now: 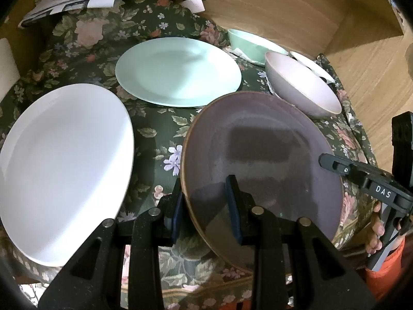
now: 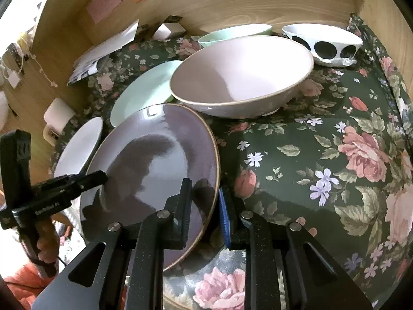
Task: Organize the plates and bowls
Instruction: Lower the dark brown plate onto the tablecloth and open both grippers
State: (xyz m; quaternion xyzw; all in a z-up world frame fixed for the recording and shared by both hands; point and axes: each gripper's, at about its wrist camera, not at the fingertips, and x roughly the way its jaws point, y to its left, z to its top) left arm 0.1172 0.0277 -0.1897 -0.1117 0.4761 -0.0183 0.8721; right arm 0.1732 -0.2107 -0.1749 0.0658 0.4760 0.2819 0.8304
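- The purple plate (image 1: 260, 155) lies at the near edge of the floral tablecloth (image 2: 309, 160), tilted, with each gripper clamped on one side of its rim.
- The left gripper (image 1: 206, 206) has its jaws pinched together on the plate's left rim, one pad above the glaze and one below the edge.
- The right gripper (image 2: 205, 211) is closed as far as it goes on the plate's right rim, one finger over the plate and the blue pad outside the edge.
- The white plate (image 1: 62, 170) sits at the cloth's left edge and the mint-green plate (image 1: 178, 71) further back towards the middle; all three plates lie apart, none stacked.
- The pink bowl (image 2: 240, 77), the mint-green bowl (image 2: 235, 35) and the white bowl with black dots (image 2: 322, 42) stand singly along the far edge, near the wooden wall.
- Judged from this, the sorting has barely begun: no pile of plates exists, no bowls are nested, and the purple plate is the first piece in hand.
- Readable writing: "DAS" in white on the right gripper's body in the left wrist view; the lettering on the left gripper's body in the right wrist view is too blurred to read.
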